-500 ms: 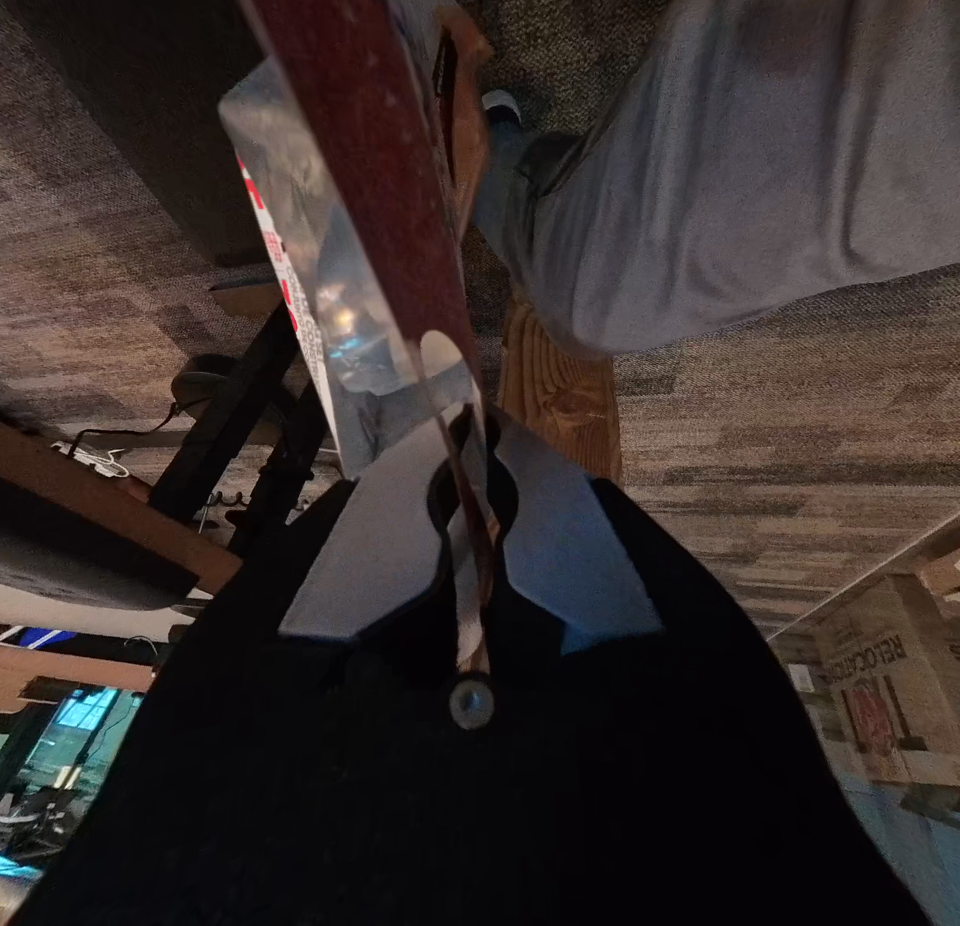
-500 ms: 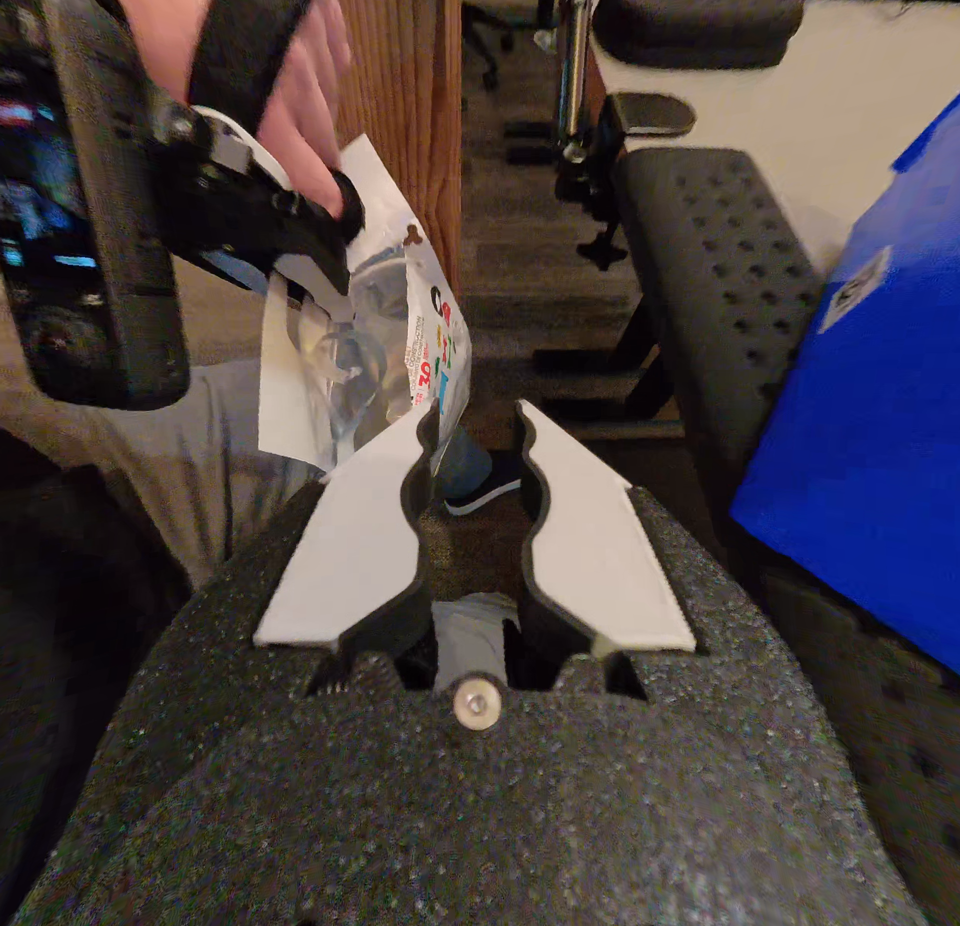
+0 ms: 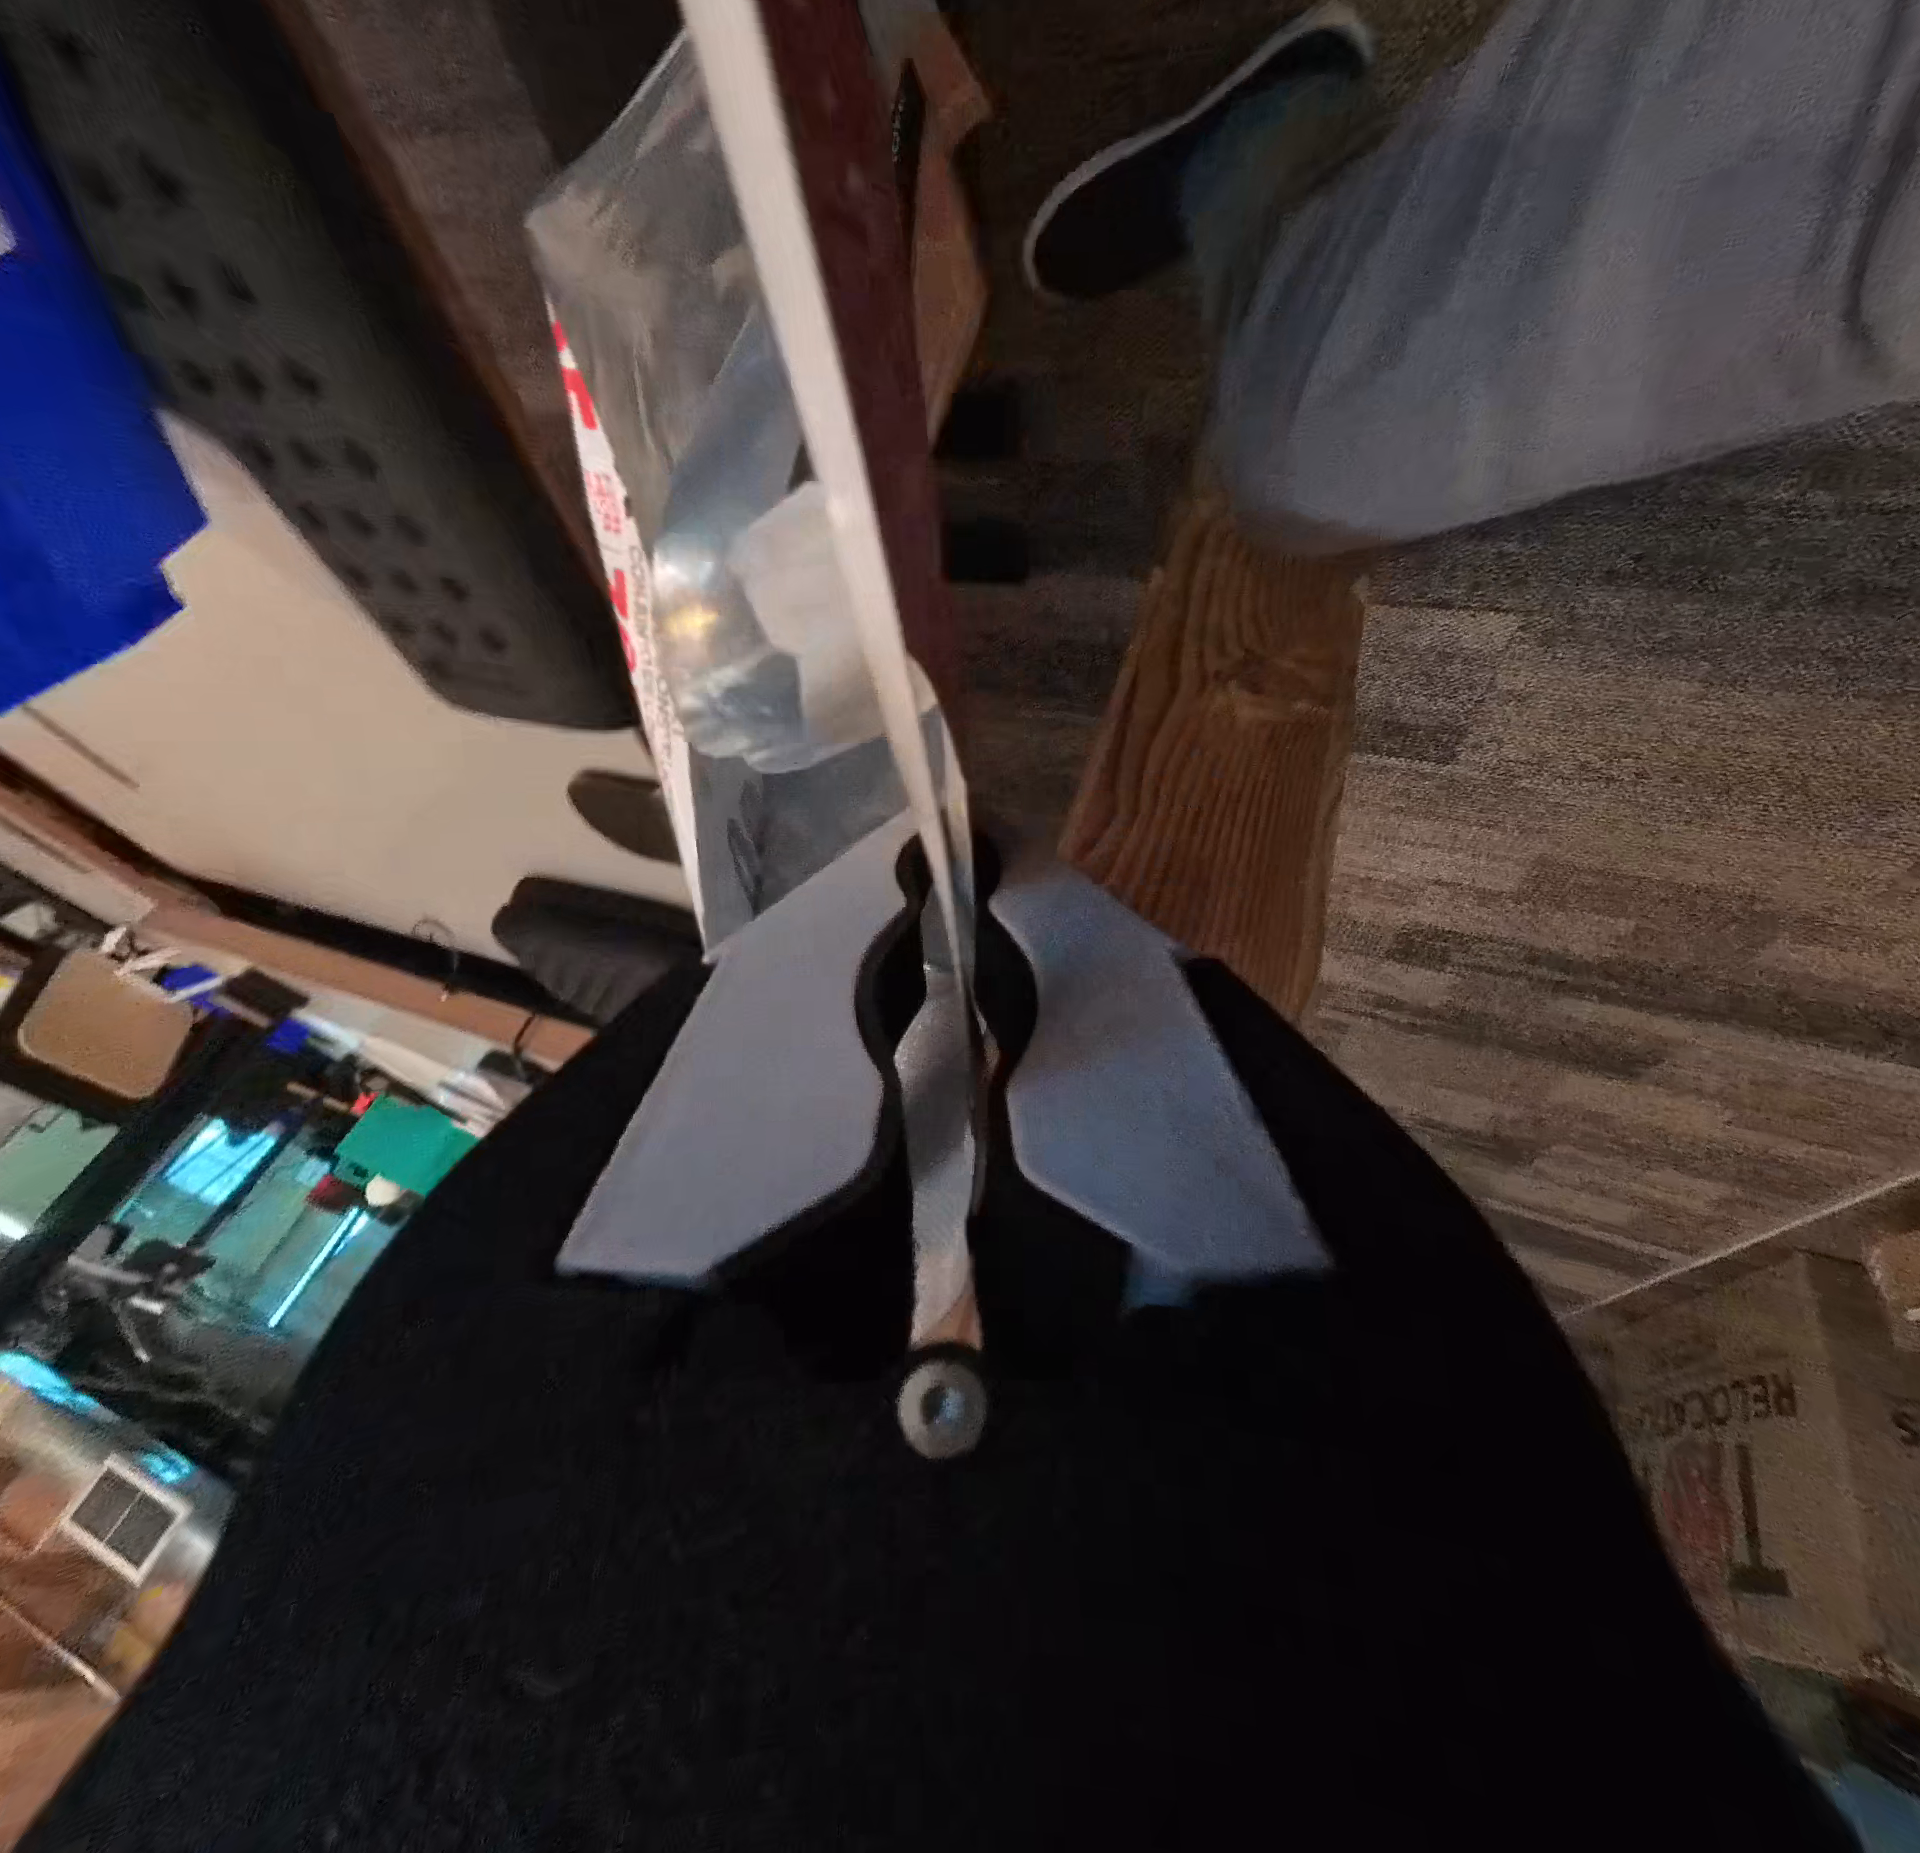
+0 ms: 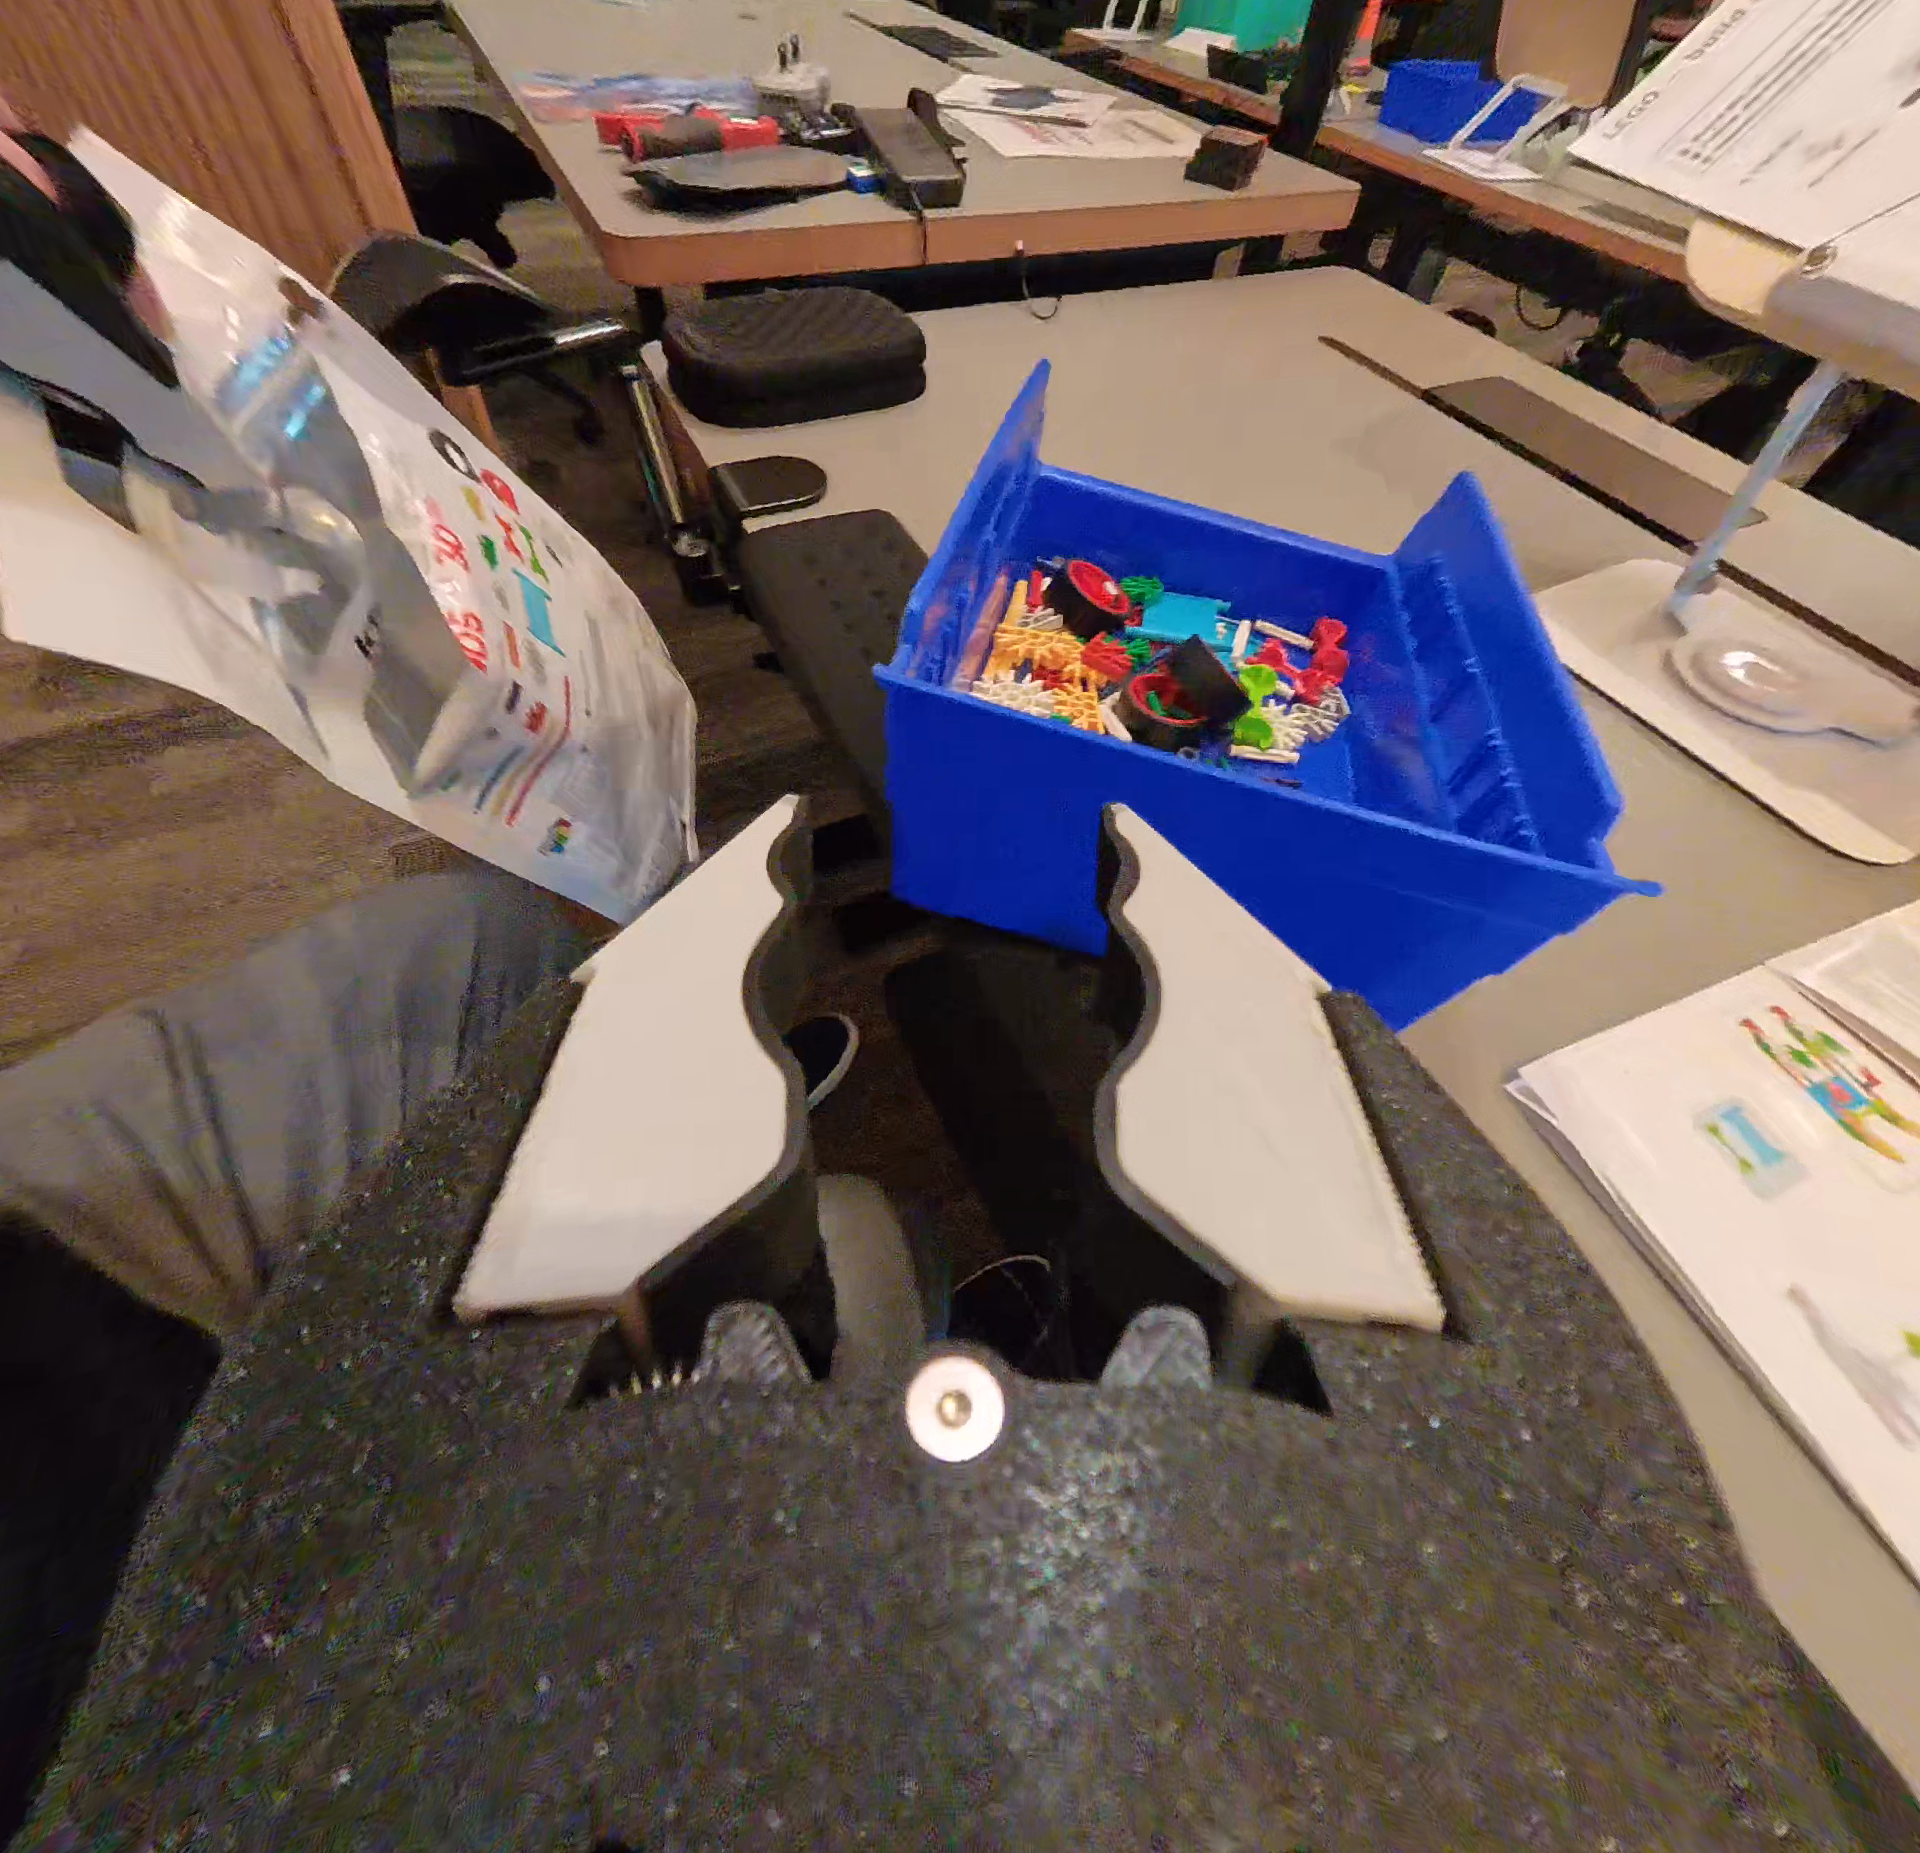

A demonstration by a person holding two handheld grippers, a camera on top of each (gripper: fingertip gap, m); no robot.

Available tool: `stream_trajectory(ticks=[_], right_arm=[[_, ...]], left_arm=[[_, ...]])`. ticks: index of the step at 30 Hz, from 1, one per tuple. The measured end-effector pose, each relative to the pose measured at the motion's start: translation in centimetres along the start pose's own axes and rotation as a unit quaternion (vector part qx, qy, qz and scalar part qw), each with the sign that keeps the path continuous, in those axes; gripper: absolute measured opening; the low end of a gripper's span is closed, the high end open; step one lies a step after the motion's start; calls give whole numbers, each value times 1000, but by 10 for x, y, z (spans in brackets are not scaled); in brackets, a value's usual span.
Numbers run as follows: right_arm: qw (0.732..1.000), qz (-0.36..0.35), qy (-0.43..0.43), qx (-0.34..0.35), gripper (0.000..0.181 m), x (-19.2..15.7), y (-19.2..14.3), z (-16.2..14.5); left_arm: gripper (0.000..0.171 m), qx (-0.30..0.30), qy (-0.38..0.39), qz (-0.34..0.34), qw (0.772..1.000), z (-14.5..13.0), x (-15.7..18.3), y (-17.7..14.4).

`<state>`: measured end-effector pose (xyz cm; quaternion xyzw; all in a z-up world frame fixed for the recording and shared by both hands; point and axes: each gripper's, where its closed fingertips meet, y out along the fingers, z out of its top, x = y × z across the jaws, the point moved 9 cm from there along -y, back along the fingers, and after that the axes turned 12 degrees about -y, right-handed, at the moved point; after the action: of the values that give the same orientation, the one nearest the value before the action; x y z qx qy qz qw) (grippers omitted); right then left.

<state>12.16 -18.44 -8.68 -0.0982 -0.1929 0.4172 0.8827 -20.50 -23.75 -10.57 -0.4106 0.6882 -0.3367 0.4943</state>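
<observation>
Bag (image 3: 717,577) hangs pinched by its edge in the left claw (image 3: 951,904), tilted over the floor. Right claw (image 4: 951,816) gapes empty, level, aimed at the blue bin (image 4: 1475,660) on the counter (image 4: 1195,401).

Print in red and black on the clear plastic bag (image 4: 488,650); stencilled lettering on a cardboard box (image 3: 1756,1429); printed lines on white sheets (image 4: 1766,89) and a booklet (image 4: 1787,1128) on the worktop (image 4: 1195,401).
</observation>
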Motion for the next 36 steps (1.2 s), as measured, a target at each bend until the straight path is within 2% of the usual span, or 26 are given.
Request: stream_trajectory(ticks=[2,4,6,8,13,14,18,20,23,25,27,30,34,36], right_arm=[[1000,-6,-9,-21,59,12,7,1],[996,-39,-19,-75,69,27,16,-4],[998,-24,34,-44,75,40,21,-2],[997,-41,70,-18,78,56,23,-1],[992,-63,91,-55,79,95,39,-16],[992,-71,89,-57,73,104,39,-16],[987,-22,144,-64,75,134,38,-16],[978,13,190,-80,82,142,37,-20],[957,41,266,-110,87,143,34,-23],[936,50,334,-101,88,138,35,-19],[909,57,389,-139,96,129,41,-21],[861,38,490,-132,95,122,47,-22],[816,33,549,-177,95,104,72,-28],[810,25,554,-193,80,104,81,-33]], left_arm=[[0,0,-15,6,1000,-13,-14,-21],[0,-2,-25,17,1000,-23,-27,-38],[0,-16,-36,40,998,-33,-43,-50],[0,-4,-49,51,998,-41,-61,-56],[0,58,-51,50,996,-57,-109,-47],[0,69,-46,47,995,-60,-119,-45],[0,107,-19,33,994,-74,-152,-36],[0,123,-21,-1,992,-81,-167,-31],[0,121,-22,-54,991,-90,-194,-27],[0,113,-20,-86,990,-93,-214,-27],[0,93,-8,-115,989,-91,-233,-24],[0,64,5,-160,985,-86,-261,-24],[0,25,40,-204,978,-73,-284,-20],[0,9,60,-212,975,-69,-291,-20]])
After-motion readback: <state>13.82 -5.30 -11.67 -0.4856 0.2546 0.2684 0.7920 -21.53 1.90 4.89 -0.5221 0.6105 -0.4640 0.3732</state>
